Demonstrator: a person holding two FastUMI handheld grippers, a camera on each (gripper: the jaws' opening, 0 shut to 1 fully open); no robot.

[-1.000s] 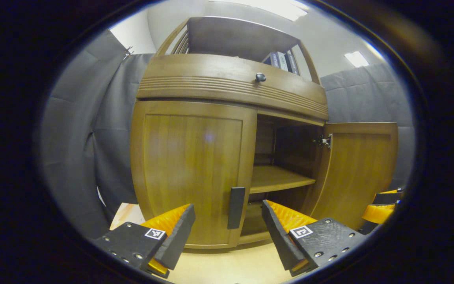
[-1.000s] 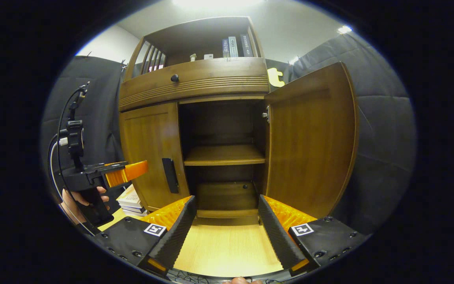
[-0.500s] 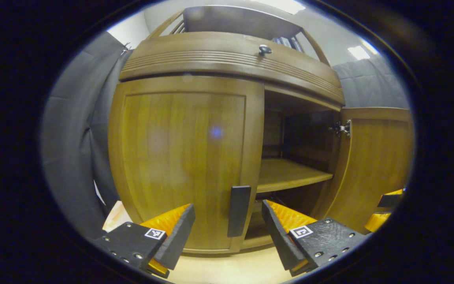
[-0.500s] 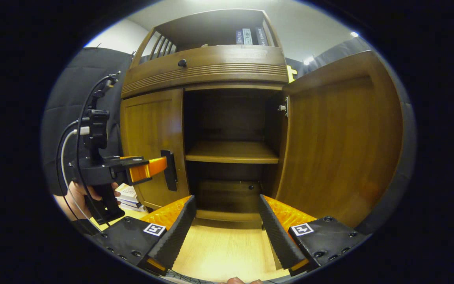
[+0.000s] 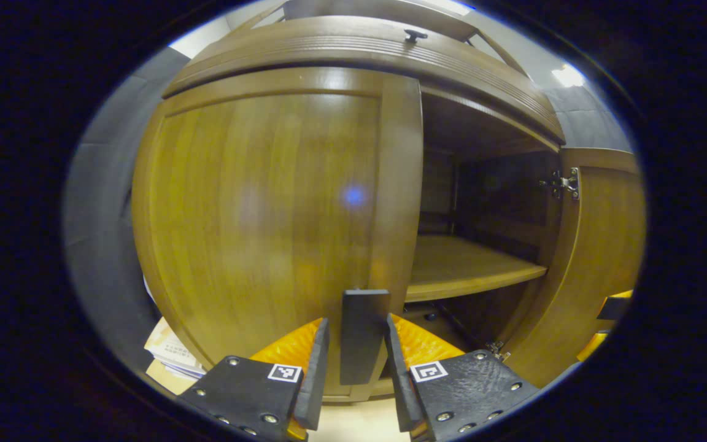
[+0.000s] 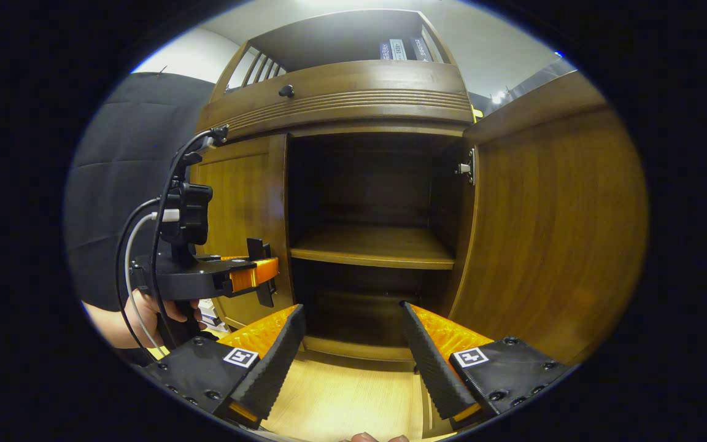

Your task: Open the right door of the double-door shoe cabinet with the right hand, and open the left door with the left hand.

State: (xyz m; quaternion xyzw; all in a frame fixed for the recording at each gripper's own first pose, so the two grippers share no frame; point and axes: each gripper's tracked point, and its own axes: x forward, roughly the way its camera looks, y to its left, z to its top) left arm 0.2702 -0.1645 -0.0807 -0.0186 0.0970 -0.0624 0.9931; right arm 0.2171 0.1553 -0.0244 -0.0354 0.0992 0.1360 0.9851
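Wood, warm brown, made up the whole shoe cabinet [image 6: 353,104]. Nearest in the left gripper view, the left gripper [image 5: 353,374] sat w/ its two fingers close on either side of the dark upright handle [image 5: 363,334] of the left door [image 5: 267,209]. They bracketed the bar, but whether both pads pressed on it couldn't be told, as a thin gap seemed to show each side. Judged reason for the placing: a vertical bar needs a side-on pinch so the door can be pulled round its hinge. The door itself lay flush, not yet opened.

In the right gripper view the right gripper [image 6: 350,362] hung spread wide, holding nothing, low in front of the open bay, prob. parked clear of the other hand's work. To its left, a hand [image 6: 154,310] carried the left gripper up at the handle.

Farther in, the right door [image 6: 550,233] stood swung well out, inner face showing, so that half of the task looked done. Behind it: one shelf [image 6: 372,245] across the dark interior.

Count: 2 doors, 1 open & 1 closed; 2 grippers; 1 handle seen; 1 knob [image 6: 286,91] on the top band; a few books [image 6: 399,49] up top, approx. 3.
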